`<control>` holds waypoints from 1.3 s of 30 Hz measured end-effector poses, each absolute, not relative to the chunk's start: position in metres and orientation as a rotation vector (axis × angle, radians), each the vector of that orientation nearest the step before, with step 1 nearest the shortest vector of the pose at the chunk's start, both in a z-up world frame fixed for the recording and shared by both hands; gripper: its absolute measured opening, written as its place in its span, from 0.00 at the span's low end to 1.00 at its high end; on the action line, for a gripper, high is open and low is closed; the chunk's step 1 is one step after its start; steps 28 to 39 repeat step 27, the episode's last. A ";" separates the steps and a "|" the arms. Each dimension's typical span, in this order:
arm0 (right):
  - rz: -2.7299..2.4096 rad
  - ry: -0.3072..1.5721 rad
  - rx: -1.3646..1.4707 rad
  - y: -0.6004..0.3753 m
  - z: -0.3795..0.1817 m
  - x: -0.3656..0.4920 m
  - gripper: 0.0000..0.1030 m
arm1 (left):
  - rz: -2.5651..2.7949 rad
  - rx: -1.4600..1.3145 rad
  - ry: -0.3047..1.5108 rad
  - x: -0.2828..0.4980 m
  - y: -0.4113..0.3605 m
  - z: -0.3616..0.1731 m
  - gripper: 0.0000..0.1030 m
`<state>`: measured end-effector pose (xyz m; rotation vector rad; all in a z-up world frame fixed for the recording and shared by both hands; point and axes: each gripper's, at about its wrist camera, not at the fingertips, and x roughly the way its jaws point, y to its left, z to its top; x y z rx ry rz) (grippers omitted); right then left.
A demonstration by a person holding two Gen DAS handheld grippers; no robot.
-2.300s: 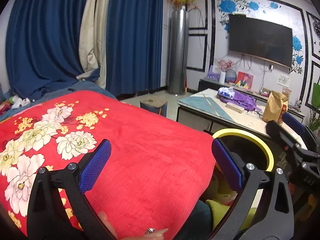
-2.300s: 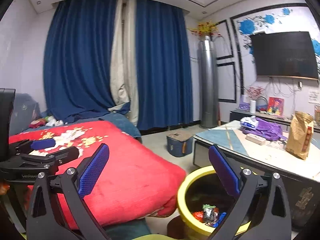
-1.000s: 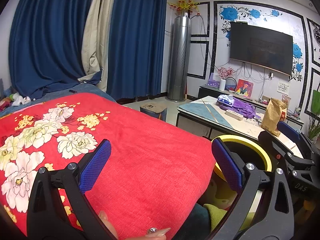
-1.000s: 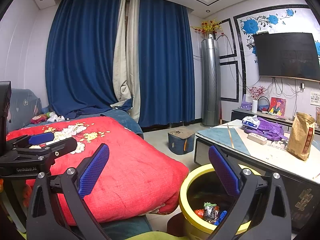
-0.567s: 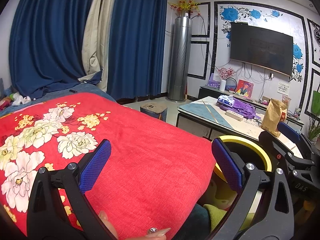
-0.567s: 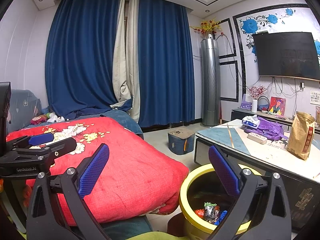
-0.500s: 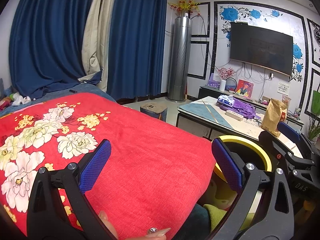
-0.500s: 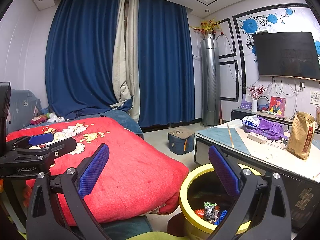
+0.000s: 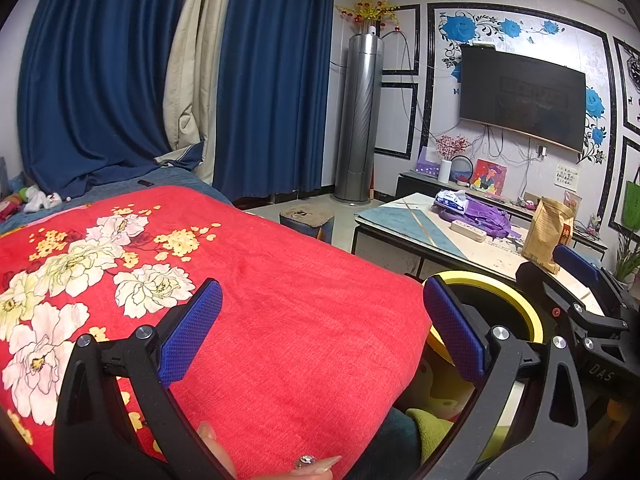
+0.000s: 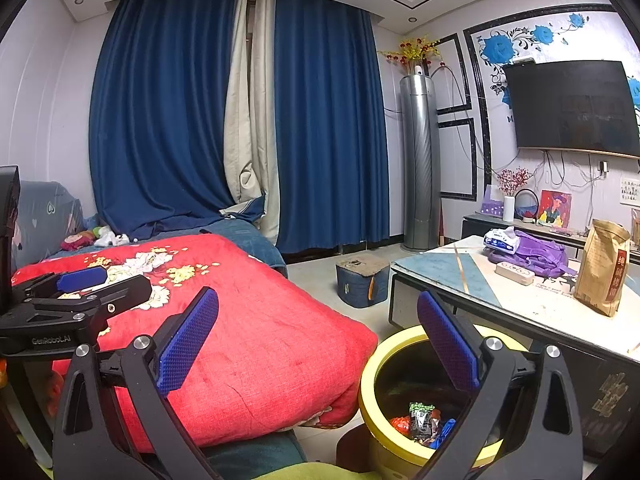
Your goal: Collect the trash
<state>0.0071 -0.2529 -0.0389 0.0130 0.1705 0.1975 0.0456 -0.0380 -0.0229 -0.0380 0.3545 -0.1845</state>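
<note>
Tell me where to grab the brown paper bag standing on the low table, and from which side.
Take the brown paper bag at its folded, narrowed top, coming from above with the open right claw. It stands upright near the low table's front edge; the top looks thin enough to pinch, while the body seems wide and could tip if pushed sideways.

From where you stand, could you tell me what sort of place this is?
Most likely a home living room: a wall-mounted television, a low coffee table with household clutter, and a red floral blanket over what looks like a sofa.
</note>
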 end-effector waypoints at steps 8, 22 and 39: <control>0.199 0.174 0.010 -0.253 -0.040 0.007 0.94 | -0.196 -0.031 0.362 0.046 -0.043 -0.024 0.90; 0.288 0.205 0.002 -0.213 -0.015 0.028 0.94 | -0.009 -0.217 0.501 0.059 0.028 -0.018 0.90; 0.648 0.314 -0.046 -0.083 0.003 0.050 0.94 | 0.419 -0.317 0.557 0.026 0.180 -0.015 0.90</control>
